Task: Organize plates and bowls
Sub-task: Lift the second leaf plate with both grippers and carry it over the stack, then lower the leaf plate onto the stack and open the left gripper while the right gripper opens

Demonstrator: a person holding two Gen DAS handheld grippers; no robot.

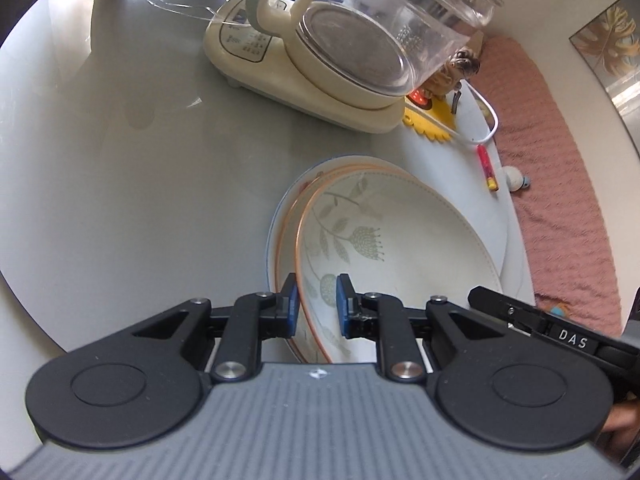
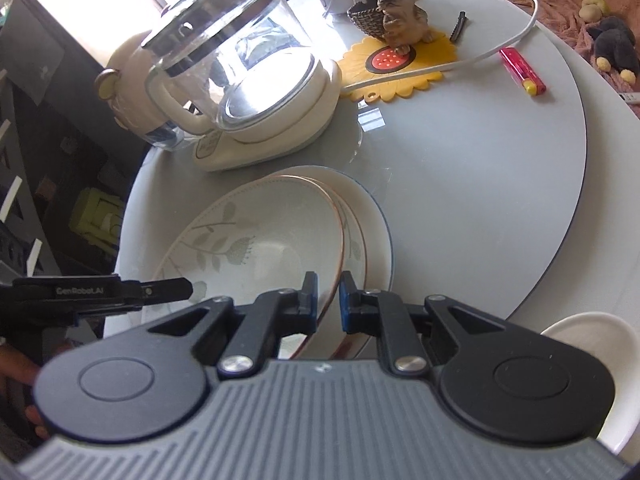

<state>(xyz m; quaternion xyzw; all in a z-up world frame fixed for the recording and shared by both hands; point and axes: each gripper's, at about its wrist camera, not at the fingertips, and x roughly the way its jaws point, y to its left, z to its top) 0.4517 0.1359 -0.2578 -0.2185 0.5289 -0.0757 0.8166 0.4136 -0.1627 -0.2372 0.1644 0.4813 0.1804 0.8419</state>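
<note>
Both tools, left tool (image 1: 316,306) and right tool (image 2: 328,302), tilt downward, clamping the floral bowl's (image 1: 400,240) opposite rims.

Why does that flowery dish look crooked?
The flowery dish sits tilted and off-centre on the plates beneath. The left gripper and right gripper pinch its opposite rims.

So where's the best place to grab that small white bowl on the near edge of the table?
Pinch the small white bowl at its near rim, coming from above: one finger inside, one outside. Its thin, open-top wall suits that.
</note>
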